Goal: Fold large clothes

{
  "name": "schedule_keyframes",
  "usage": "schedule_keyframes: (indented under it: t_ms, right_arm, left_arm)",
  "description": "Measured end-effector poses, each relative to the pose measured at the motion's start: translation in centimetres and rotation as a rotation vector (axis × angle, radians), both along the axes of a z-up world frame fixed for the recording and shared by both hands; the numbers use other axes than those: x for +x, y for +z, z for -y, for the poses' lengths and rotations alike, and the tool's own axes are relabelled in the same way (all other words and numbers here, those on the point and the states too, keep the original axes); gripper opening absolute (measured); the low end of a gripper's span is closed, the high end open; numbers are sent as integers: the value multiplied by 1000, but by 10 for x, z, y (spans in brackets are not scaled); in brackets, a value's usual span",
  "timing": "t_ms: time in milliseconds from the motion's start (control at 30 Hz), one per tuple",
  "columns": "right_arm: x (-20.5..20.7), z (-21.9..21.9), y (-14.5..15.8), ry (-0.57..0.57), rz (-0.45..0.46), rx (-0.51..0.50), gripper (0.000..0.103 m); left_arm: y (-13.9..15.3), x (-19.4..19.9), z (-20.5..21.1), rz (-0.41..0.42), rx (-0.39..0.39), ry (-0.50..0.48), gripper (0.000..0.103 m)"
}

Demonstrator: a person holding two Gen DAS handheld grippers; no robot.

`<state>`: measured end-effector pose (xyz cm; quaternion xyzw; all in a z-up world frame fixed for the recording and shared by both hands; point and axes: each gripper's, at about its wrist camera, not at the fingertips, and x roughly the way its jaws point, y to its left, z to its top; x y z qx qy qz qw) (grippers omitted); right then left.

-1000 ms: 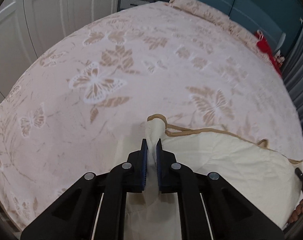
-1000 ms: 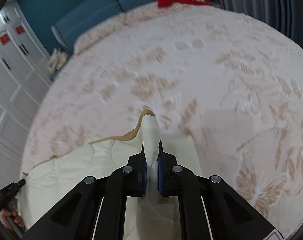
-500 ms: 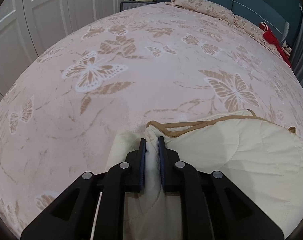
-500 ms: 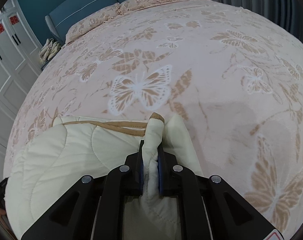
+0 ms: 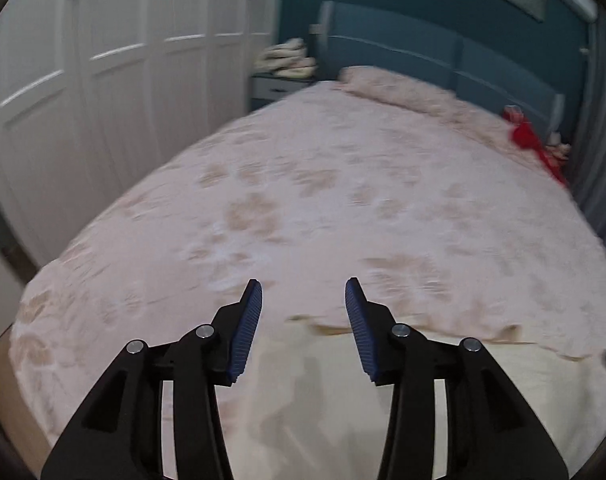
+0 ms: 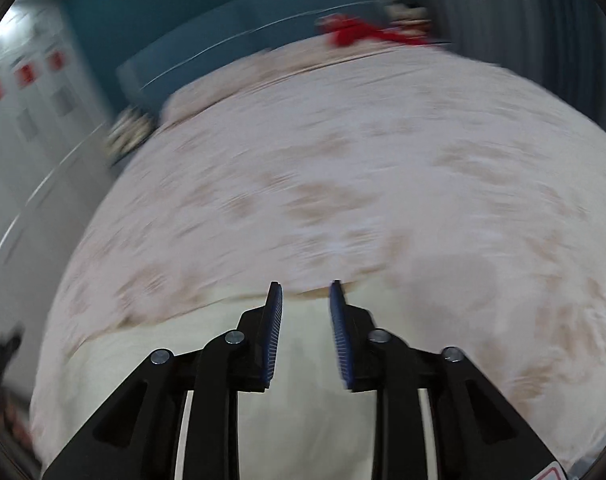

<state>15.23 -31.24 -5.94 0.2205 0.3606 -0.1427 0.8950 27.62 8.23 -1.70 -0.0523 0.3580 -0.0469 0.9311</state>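
My left gripper (image 5: pixel 303 300) hangs above the near end of the pink butterfly-print bedspread (image 5: pixel 343 200), its blue ribbed pads spread wide with only air between them. The cream quilted garment with tan edging (image 5: pixel 383 392) lies flat on the bedspread below and just beyond the fingertips, touching neither pad. My right gripper (image 6: pixel 305 300) stands over the same garment (image 6: pixel 303 360), its jaws parted by a narrower gap, nothing in it, the cloth's far edge showing just past the tips.

A second ago both grippers were clamped on bunched corners of this garment, held up off the bed; since then the jaws of both have just been opening, the left far more than the right, and the cloth has dropped out of both. The room now fills more of each view: white panelled wardrobe doors (image 5: pixel 103 100) and the teal padded headboard (image 5: pixel 443 64).

The garment is pale cream, softly padded, its tan trim (image 5: pixel 423 330) running along the far edge. Both views are blurred.
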Motion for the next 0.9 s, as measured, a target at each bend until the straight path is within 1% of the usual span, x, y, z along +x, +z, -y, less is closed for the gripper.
schedule_keyframes:
  t_ms: [33,67,100,167,200,233,267,300,400,533,633,767,900]
  right_arm:
    - [14,-25,2,92,-6,12,13]
    - [24,-42,1,147,-13,22,7]
    - [35,-62,-2,208,-27,34,4]
    - [54,-92,-12,285,-59,34,1]
    - [64,-105,-20,318,-86,25,1]
    - [69,-111,-25,329,-100,24,1]
    - [79,-118,-36,348,-130,30,0]
    - [85,-120,-44,350,-153,24,0]
    - [95,-120,-63,345,-203,-3,0]
    - [107,-112,-87,328,-241,12,0]
    - [112,-109,-102,323,-256,21,0]
    - [118,-108,-113,316,-255,28,0]
    - [121,-104,-121,306,-236,50,0]
  left_arm:
    - [2,1,16,-17,-16,-57,42]
    - [-1,4,38,-49,-35,-128,42]
    - [-9,7,61,-90,-41,-189,42]
    - [-31,13,95,-149,-5,-245,40]
    - [-45,16,110,-183,13,-261,37]
    - [-55,19,119,-207,15,-273,33]
    - [-66,21,126,-227,21,-277,32]
    - [-78,23,135,-248,40,-278,32]
    - [-106,31,141,-285,76,-265,32]
    - [-129,33,141,-315,73,-243,32]
    - [-138,35,144,-305,91,-239,32]
    - [-146,33,151,-266,131,-242,32]
    - [-152,34,151,-243,123,-242,32]
